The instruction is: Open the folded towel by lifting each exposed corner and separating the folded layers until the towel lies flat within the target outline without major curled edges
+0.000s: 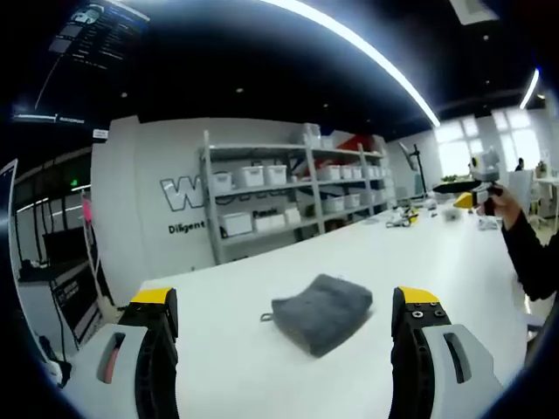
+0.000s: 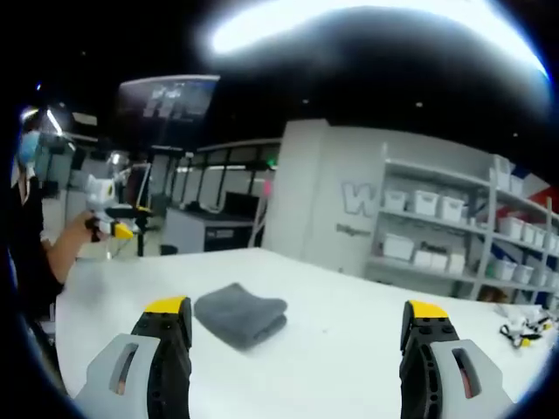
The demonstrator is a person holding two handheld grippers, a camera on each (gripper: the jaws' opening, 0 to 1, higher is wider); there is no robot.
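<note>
Fingers of the left gripper (image 1: 284, 327) are spread wide and hold nothing. The towel (image 1: 321, 312) is seen folded on the white bench (image 1: 262, 375), ahead at about 12 o'clock between the tips and well short of contact, its long axis running from 10 to 4 o'clock. Fingers of the right gripper (image 2: 297, 336) are likewise wide apart and empty; there the towel (image 2: 240, 316) lies at about 11 o'clock, near the left finger. Both grippers are held low and level above the bench, the left judged better centred for the first corner.

Folded grey towel (image 2: 241, 315) on white table (image 2: 349, 349), right gripper (image 2: 297, 327) open above
</note>
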